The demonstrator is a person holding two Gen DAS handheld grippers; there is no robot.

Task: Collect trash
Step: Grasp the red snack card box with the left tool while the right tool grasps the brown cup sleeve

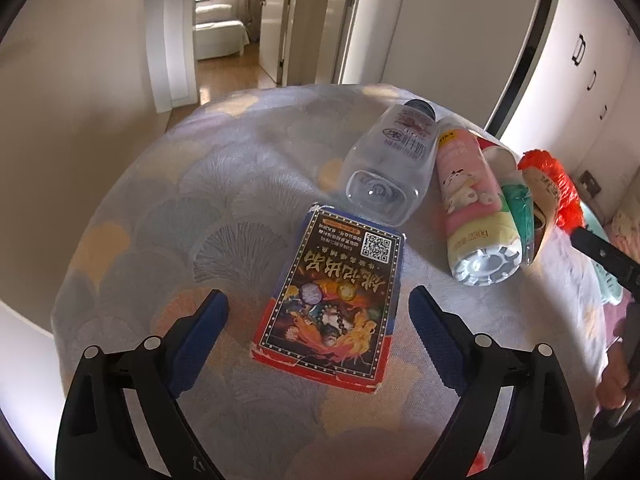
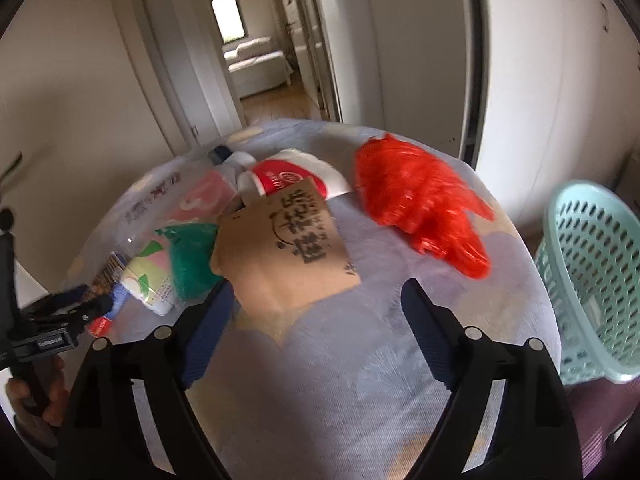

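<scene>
Trash lies on a table under a patterned cloth (image 1: 168, 208). In the left wrist view a dark printed card box (image 1: 332, 296) lies flat between the fingers of my open, empty left gripper (image 1: 318, 304). Behind it lie a clear plastic bottle (image 1: 390, 164) and a pink and yellow bottle (image 1: 472, 196). In the right wrist view my right gripper (image 2: 316, 296) is open and empty, just in front of a brown paper bag (image 2: 284, 252). A red and white paper cup (image 2: 288, 178), a green bag (image 2: 192, 256) and a red plastic bag (image 2: 420, 196) lie around it.
A teal plastic basket (image 2: 596, 280) stands off the table's right edge. Behind the table are a white wall, wardrobe doors and an open doorway (image 2: 256, 52) to another room. The left gripper and hand (image 2: 44, 336) show at the right wrist view's left edge.
</scene>
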